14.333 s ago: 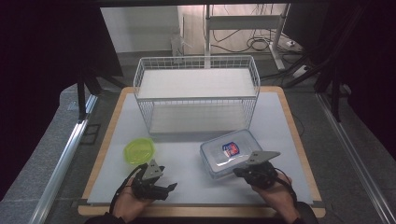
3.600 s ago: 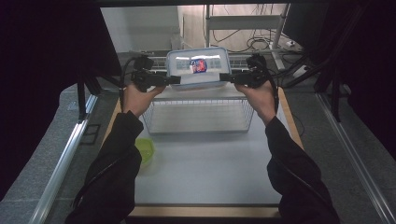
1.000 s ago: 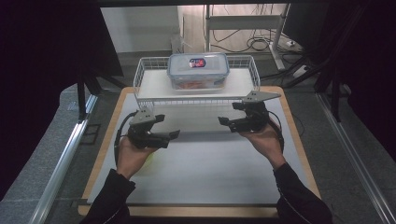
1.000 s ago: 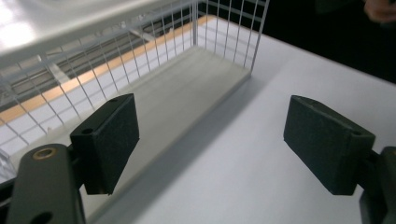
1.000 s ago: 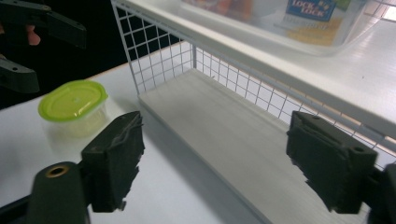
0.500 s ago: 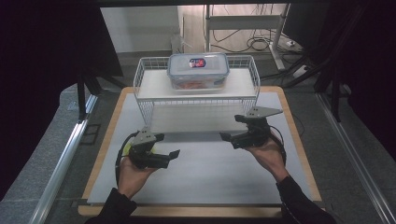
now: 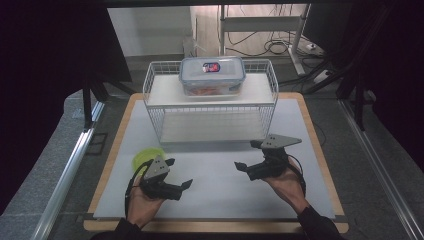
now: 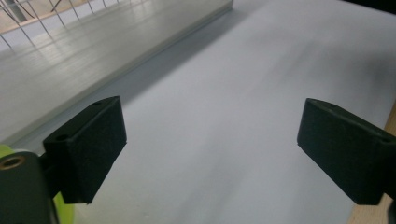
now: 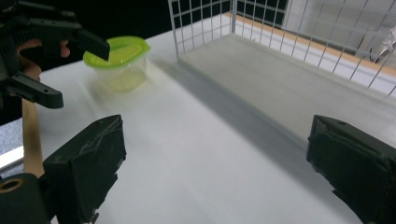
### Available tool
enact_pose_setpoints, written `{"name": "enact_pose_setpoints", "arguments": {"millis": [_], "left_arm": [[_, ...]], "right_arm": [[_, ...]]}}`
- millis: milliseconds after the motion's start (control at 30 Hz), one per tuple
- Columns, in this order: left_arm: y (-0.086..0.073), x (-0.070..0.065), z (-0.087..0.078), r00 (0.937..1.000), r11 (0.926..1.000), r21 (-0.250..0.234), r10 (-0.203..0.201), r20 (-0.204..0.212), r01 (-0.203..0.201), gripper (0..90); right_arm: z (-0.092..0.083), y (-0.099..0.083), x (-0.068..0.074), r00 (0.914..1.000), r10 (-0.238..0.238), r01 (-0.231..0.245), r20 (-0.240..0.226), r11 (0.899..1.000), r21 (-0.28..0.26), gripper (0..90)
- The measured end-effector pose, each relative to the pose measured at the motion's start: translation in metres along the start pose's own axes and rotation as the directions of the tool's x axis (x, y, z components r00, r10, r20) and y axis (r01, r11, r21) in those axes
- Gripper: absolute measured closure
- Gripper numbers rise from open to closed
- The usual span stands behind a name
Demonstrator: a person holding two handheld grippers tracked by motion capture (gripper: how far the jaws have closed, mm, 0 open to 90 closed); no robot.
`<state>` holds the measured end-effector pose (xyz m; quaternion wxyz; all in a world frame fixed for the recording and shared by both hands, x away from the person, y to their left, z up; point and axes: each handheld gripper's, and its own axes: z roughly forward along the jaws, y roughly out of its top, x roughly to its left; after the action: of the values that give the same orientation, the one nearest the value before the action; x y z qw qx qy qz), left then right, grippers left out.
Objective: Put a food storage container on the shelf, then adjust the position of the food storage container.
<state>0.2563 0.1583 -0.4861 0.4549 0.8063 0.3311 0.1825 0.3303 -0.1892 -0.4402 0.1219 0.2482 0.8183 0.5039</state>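
A clear box with a blue-rimmed lid (image 7: pixel 212 75) stands on the top shelf of a white wire rack (image 7: pixel 210 118). Both my grippers hover low over the white mat in front of the rack, apart from the box. My left gripper (image 7: pixel 179 173) (image 8: pixel 210 154) points right, beside a small tub with a green lid (image 7: pixel 144 158). My right gripper (image 7: pixel 246 154) (image 9: pixel 219 172) points left toward it. Each gripper's jaws have just been opening, and they stand wide with only bare mat between them. The right gripper view shows the green tub (image 9: pixel 119 63) and the left gripper (image 9: pixel 72 70) behind it.
The rack's lower shelf (image 9: pixel 280 79) (image 8: pixel 70 51) is bare and lies just beyond both grippers. The white mat (image 7: pixel 220 200) sits on a wooden board (image 7: pixel 107 175). Dark floor, metal rails and cables surround the table.
Both hands have come down and back from the rack toward the table's front edge. Their jaws stand a little wider. The lidded box stays on the top shelf.
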Motion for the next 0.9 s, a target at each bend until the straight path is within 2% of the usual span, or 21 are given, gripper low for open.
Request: {"name": "enact_pose_setpoints", "arguments": {"millis": [67,200,333,433,500,667,833,900], "left_arm": [[-0.004,-0.003,0.001,0.9997,0.9997,0.017,0.02,-0.013,-0.019,6.5],[-0.01,-0.007,0.003,0.9998,0.9996,0.022,0.018,0.001,-0.018,4.3],[-0.017,-0.013,0.009,0.9984,0.996,0.069,0.056,-0.006,-0.056,3.5],[-0.019,-0.015,0.011,0.9982,0.9946,0.084,0.06,0.0,-0.06,3.3],[-0.019,-0.016,0.013,0.9982,0.994,0.091,0.06,0.003,-0.06,3.3],[-0.019,-0.016,0.014,0.9984,0.9927,0.106,0.057,0.001,-0.057,4.0],[-0.017,-0.013,0.013,0.9993,0.9912,0.128,0.035,-0.015,-0.033,4.3],[-0.017,-0.01,0.012,0.9996,0.9909,0.134,0.014,-0.023,-0.011,6.3]], "right_arm": [[0.0,-0.008,0.003,1.0,-0.009,0.009,0.002,1.0,0.014,4.8],[0.001,-0.02,0.009,0.9998,-0.022,0.022,0.004,0.998,0.054,4.6],[0.001,-0.029,0.012,0.9993,-0.037,0.036,0.007,0.996,0.083,4.5],[0.001,-0.036,0.013,0.9986,-0.05,0.048,0.014,0.993,0.107,4.6],[0.0,-0.04,0.013,0.9983,-0.054,0.051,0.021,0.992,0.119,4.6],[-0.001,-0.046,0.01,0.9993,-0.03,0.027,0.024,0.991,0.134,4.6],[0.001,-0.048,0.008,0.9992,-0.016,0.01,0.038,0.989,0.145,4.6],[0.002,-0.049,0.007,0.999,-0.014,0.008,0.043,0.989,0.149,4.6]]}}
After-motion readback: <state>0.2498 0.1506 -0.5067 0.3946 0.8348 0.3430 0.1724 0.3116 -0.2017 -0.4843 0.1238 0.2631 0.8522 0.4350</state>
